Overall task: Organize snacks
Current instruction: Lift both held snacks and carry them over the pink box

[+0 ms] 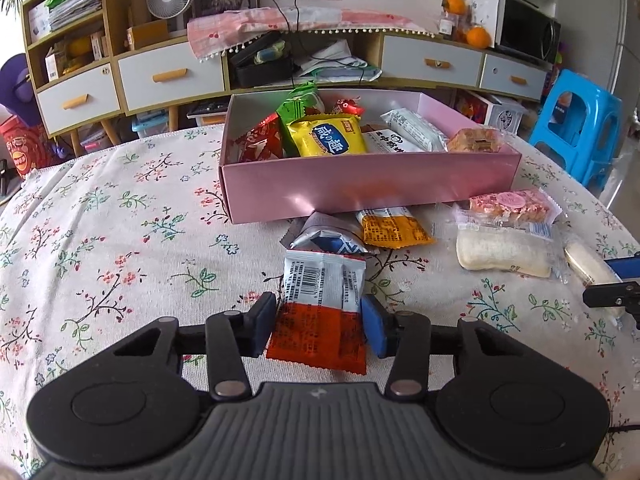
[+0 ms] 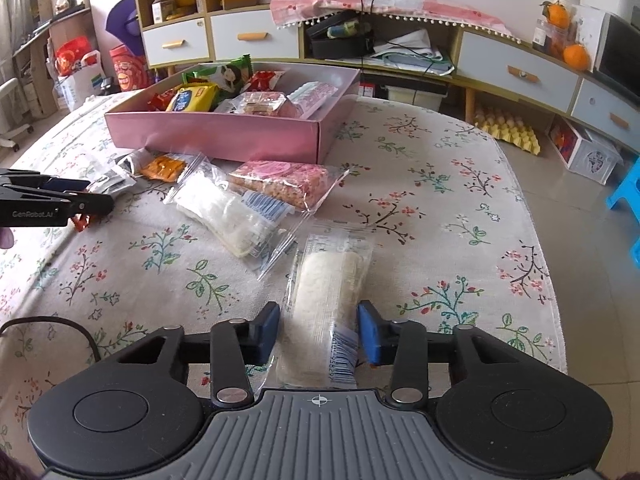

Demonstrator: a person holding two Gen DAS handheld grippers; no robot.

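Note:
A pink box [image 1: 360, 188] on the flowered tablecloth holds several snack packets; it also shows in the right wrist view [image 2: 224, 136]. My left gripper [image 1: 320, 326] has its blue pads against both sides of a white-and-orange snack packet [image 1: 320, 312], lying on the cloth. My right gripper [image 2: 318, 330] straddles a clear-wrapped white rice cake packet [image 2: 328, 296], pads close to its sides. Loose on the cloth are a silver-blue packet [image 1: 328, 236], an orange packet [image 1: 392, 228], a pink crisp bar [image 2: 280, 182] and a clear white packet [image 2: 228, 212].
The left gripper [image 2: 56, 200] shows at the left edge of the right wrist view. A sideboard with drawers [image 1: 168, 76] stands behind the table. A blue plastic stool [image 1: 580, 128] stands at the right. The table's right edge [image 2: 548, 280] drops to the floor.

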